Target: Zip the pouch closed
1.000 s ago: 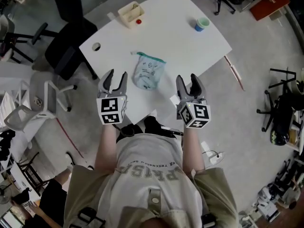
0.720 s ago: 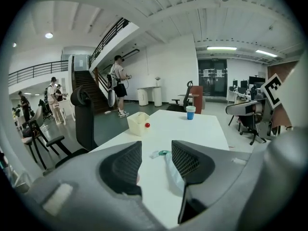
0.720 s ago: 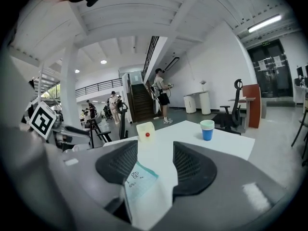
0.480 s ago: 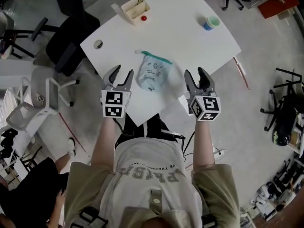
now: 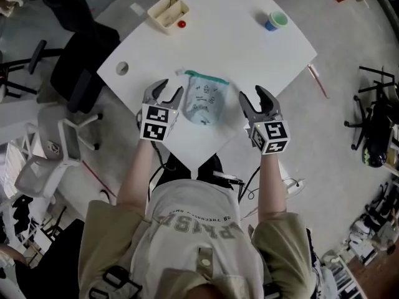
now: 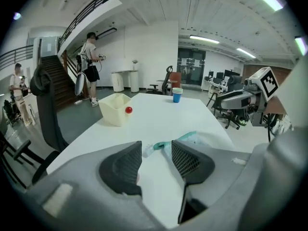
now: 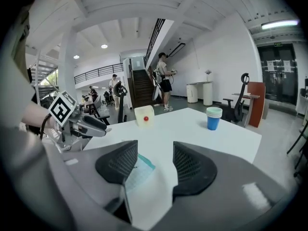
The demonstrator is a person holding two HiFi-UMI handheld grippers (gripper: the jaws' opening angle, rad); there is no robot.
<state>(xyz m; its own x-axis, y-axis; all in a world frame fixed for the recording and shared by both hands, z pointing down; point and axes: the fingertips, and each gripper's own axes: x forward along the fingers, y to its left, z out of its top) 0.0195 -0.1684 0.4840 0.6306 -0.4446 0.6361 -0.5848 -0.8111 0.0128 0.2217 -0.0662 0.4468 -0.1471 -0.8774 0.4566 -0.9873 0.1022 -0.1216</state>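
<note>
A pale printed pouch (image 5: 204, 99) with a teal zip edge lies on the white table (image 5: 237, 48), its zip end pointing away from me. My left gripper (image 5: 168, 91) hovers open just left of it. In the left gripper view the teal edge of the pouch (image 6: 185, 138) shows past the jaws, nothing between them. My right gripper (image 5: 257, 97) stands open just right of the pouch. The right gripper view catches the pouch (image 7: 142, 170) low beside its left jaw, not gripped.
A cream bin (image 5: 167, 12) with a red ball (image 5: 181, 23) sits at the table's far left. A blue cup (image 5: 274, 20) stands far right. A round hole (image 5: 122, 68) marks the left corner. Office chairs (image 5: 72, 61) crowd the floor on the left.
Both grippers have moved forward over the table and now flank the pouch closely. Their jaws have stayed open and the pouch has not shifted on the table.
</note>
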